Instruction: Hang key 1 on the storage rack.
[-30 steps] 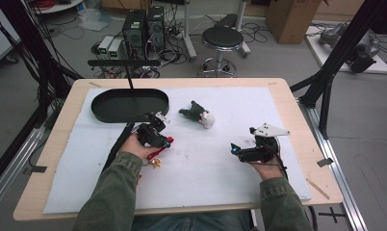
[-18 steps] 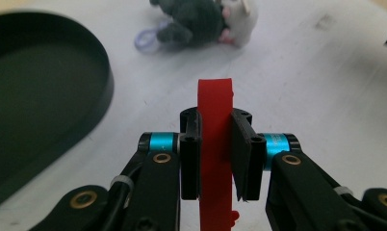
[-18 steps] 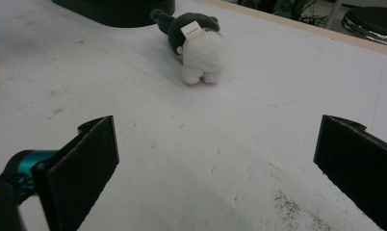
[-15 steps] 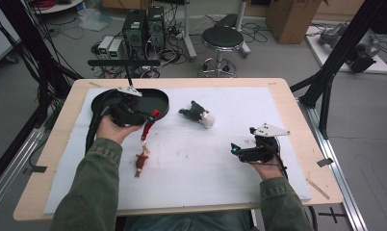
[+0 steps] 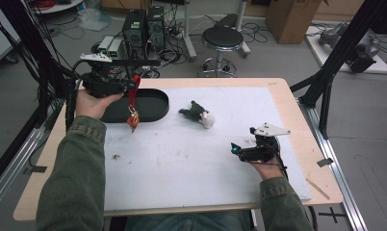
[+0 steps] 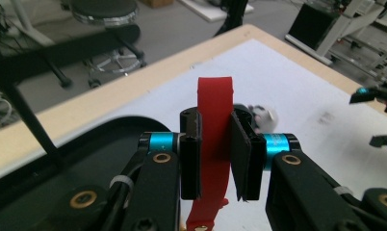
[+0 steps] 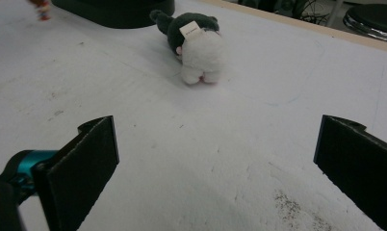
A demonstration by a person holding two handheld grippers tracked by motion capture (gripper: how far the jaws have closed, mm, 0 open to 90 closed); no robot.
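My left gripper (image 5: 134,85) is raised above the black oval tray (image 5: 153,103) and is shut on a red strap (image 6: 213,144). From the strap (image 5: 135,91) a small red and orange charm (image 5: 133,120) dangles just over the tray's near rim. A dark green and white plush toy (image 5: 197,114) lies on the white mat near the middle. In the right gripper view the plush toy (image 7: 194,42) lies straight ahead, some way off. My right gripper (image 5: 234,150) rests low at the right of the mat, open, with nothing between its jaws.
The white mat (image 5: 191,159) covers most of the wooden table (image 5: 278,89). A black camera pole (image 5: 119,61) crosses above the tray. A stool (image 5: 223,38) and computer boxes (image 5: 143,24) stand on the floor beyond the far edge.
My left gripper has risen and drawn back toward the far left, lifting the strap and its charm off the mat until they hang over the tray. The right gripper has stayed put.
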